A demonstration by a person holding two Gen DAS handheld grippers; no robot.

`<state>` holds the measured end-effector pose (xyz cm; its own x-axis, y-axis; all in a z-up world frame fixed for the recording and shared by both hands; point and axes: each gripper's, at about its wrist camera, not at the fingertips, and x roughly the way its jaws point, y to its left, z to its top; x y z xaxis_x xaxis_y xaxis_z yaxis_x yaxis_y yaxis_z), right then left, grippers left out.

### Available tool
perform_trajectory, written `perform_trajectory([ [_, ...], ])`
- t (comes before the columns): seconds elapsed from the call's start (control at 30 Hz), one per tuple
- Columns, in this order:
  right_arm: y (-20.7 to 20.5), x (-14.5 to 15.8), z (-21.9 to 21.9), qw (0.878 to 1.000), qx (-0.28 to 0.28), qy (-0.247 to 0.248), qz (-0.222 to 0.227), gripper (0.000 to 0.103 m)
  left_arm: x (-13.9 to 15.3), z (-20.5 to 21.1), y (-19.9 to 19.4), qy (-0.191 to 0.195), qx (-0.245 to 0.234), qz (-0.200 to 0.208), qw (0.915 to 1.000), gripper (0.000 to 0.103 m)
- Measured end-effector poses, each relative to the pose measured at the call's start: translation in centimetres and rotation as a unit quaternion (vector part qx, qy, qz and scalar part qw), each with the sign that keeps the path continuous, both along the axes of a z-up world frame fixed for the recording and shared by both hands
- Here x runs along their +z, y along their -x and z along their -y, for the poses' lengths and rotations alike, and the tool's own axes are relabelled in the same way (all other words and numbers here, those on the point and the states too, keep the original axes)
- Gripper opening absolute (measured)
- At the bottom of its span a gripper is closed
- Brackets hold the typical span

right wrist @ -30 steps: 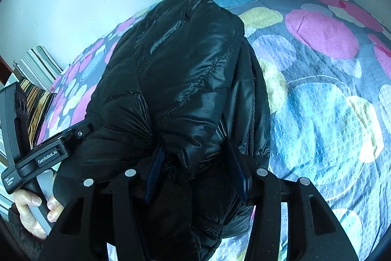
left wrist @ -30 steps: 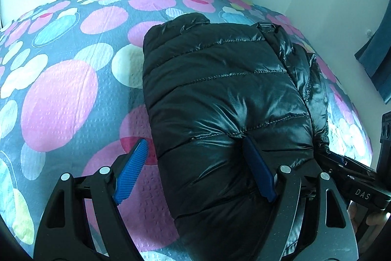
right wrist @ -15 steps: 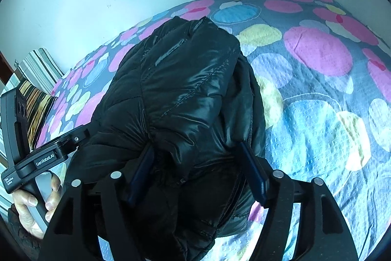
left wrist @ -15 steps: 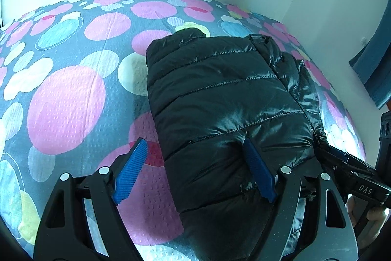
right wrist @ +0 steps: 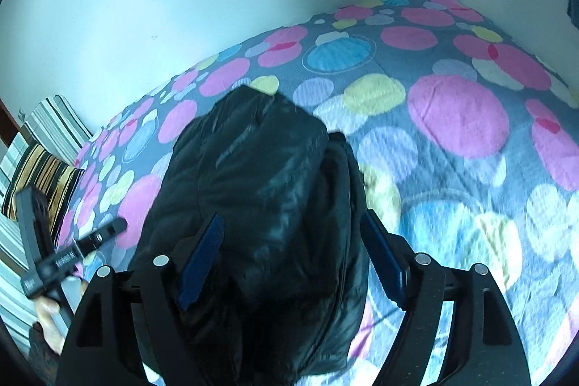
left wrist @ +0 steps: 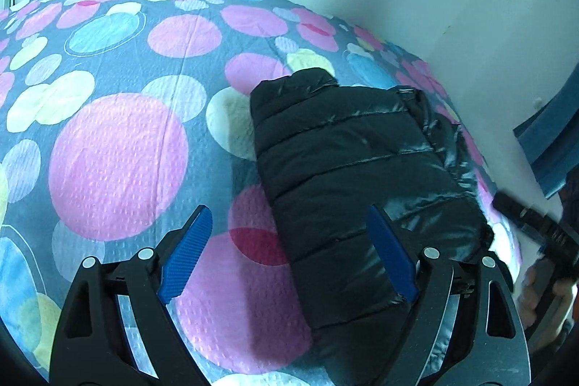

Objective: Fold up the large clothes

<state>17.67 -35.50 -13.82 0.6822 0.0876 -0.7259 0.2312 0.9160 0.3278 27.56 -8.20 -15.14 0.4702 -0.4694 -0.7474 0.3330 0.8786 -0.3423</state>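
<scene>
- Both claws, left claw (left wrist: 287, 252) and right claw (right wrist: 293, 259), have just been opening; nothing gripped, clear of the black puffer jacket (left wrist: 354, 176).
- Risk: unheld, the springy padding may puff the fold open on the bed (left wrist: 119, 147).

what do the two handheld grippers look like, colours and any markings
Both are the same build. The left gripper and the right gripper each have two black, cut-out triangular arms with round silver rivets near the tips. Their fingers carry ribbed blue pads. Seen from the side in the other camera, each gripper body is a black bar with small white lettering, too blurred to read. No cables show.
</scene>
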Motion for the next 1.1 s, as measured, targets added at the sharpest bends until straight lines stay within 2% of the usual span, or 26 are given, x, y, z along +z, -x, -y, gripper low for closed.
perform_trajectory([
  [0.1,-1.5,1.2,0.0,1.000,0.003,0.019,0.013,0.077,-0.3,-0.1,-0.5,-0.006,0.004,0.000,1.0000,0.087],
  [0.17,-2.4,1.2,0.2,1.000,0.006,0.018,0.001,0.077,-0.7,-0.4,-0.8,0.001,0.002,-0.009,1.0000,0.087],
  [0.27,-3.0,-0.4,1.2,0.999,0.007,-0.017,-0.031,0.077,-1.9,-0.6,-1.3,0.021,-0.007,-0.034,0.9992,0.088],
  [0.4,-3.0,-3.1,1.5,0.998,0.008,-0.020,-0.064,0.078,-3.1,-0.1,-1.7,0.045,-0.014,-0.052,0.9975,0.092],
  [0.5,-2.8,-4.4,2.2,0.997,-0.003,-0.050,-0.064,0.085,-3.6,0.3,-2.3,0.075,-0.025,-0.069,0.9944,0.093],
  [0.63,-3.1,-6.2,3.2,0.992,-0.002,-0.110,-0.069,0.087,-4.0,1.5,-2.7,0.082,-0.045,-0.074,0.9928,0.098],
  [0.83,-3.4,-8.1,3.7,0.985,0.007,-0.162,-0.066,0.090,-5.4,3.0,-3.7,0.111,-0.063,-0.106,0.9862,0.101],
  [1.03,-4.1,-11.6,4.6,0.959,0.021,-0.273,-0.067,0.096,-6.4,4.1,-4.5,0.117,-0.080,-0.127,0.9816,0.101],
  [1.1,-4.3,-12.0,4.4,0.957,0.032,-0.280,-0.063,0.097,-6.7,4.6,-4.6,0.116,-0.085,-0.130,0.9810,0.101],
])
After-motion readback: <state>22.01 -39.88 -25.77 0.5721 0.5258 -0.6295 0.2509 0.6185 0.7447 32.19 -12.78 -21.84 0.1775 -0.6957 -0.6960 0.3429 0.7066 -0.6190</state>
